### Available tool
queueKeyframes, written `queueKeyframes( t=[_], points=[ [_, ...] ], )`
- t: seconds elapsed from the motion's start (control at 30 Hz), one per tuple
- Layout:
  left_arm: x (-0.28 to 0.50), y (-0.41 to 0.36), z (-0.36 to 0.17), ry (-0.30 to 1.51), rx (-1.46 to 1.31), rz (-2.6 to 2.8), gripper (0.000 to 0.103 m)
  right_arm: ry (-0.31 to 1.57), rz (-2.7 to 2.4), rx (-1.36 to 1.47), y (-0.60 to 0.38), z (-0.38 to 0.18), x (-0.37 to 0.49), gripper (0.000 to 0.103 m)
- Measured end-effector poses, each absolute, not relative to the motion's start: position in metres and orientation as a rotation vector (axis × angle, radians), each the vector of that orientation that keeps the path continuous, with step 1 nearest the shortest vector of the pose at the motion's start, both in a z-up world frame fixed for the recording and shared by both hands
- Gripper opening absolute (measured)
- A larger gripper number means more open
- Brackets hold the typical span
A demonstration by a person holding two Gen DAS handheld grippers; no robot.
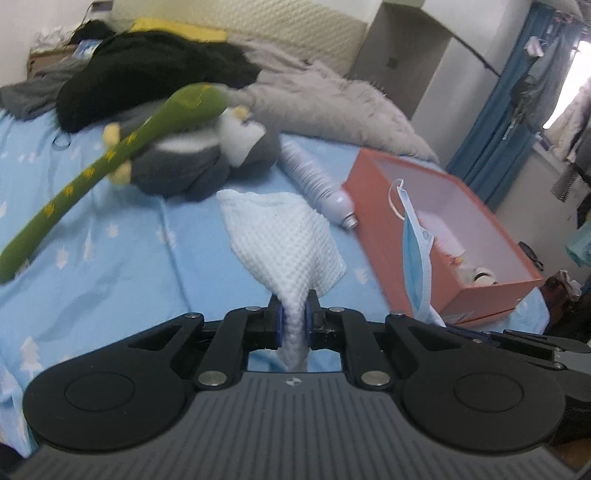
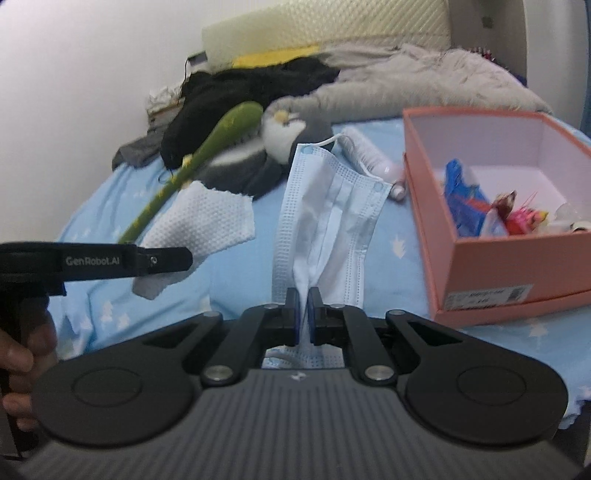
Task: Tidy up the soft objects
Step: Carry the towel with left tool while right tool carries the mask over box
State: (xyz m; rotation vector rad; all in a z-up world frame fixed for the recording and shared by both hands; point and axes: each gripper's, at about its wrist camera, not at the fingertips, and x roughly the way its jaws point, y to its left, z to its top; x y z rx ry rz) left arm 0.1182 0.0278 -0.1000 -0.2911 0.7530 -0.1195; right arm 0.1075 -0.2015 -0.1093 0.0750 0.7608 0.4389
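Bedroom with a bed under a pale blue star-print sheet (image 1: 122, 251), cream quilted headboard (image 2: 332, 22) against the wall. Heaped toward the head: black clothing (image 1: 147, 74) and a grey fluffy blanket (image 1: 332, 99). Nearer, lying on the sheet: a grey-and-white plush penguin (image 1: 207, 155), a long green plush (image 1: 110, 155) draped across it, and a white ribbed bottle (image 1: 314, 177) on its side just beside the box.

Salmon-pink cardboard box (image 2: 517, 258), lid off, pale inside, resting on the right part of the bed. Inside, gathered at the near end: a crumpled blue wrapper (image 2: 461, 184), something red and pink (image 2: 517, 214), a few small pale bits too blurred to name. Far half of the box floor bare.

Left gripper (image 1: 294, 319) clamped on a corner of a white waffle-textured cloth (image 1: 280, 236), cloth fanning out ahead of the pads, seemingly lifted off the sheet. Right gripper (image 2: 303, 314) pinched together on the lower edge of a light blue face mask (image 2: 325, 206), mask hanging pleated above the sheet, ear loop trailing at its top, left of the box and outside it.
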Motion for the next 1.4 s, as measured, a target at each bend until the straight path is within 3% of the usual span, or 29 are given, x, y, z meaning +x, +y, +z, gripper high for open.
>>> queueKeyframes(
  t=[0.23, 0.5, 0.93, 1.4],
  points=[
    [0.123, 0.013, -0.065, 0.698, -0.278, -0.176, 0.013, 0.687, 0.389, 0.103, -0.224, -0.074, 0.103, 0.008],
    [0.159, -0.004, -0.062, 0.735, -0.286, -0.25, 0.013, 0.676, 0.298, 0.16, -0.256, -0.055, 0.118, 0.008],
    [0.303, -0.057, -0.04, 0.757, -0.275, -0.413, 0.013, 0.71, 0.131, 0.169, -0.285, -0.036, 0.207, 0.008],
    [0.452, -0.163, -0.06, 0.979, -0.161, -0.508, 0.013, 0.888, -0.007, 0.237, -0.344, -0.052, 0.324, 0.009]
  ],
)
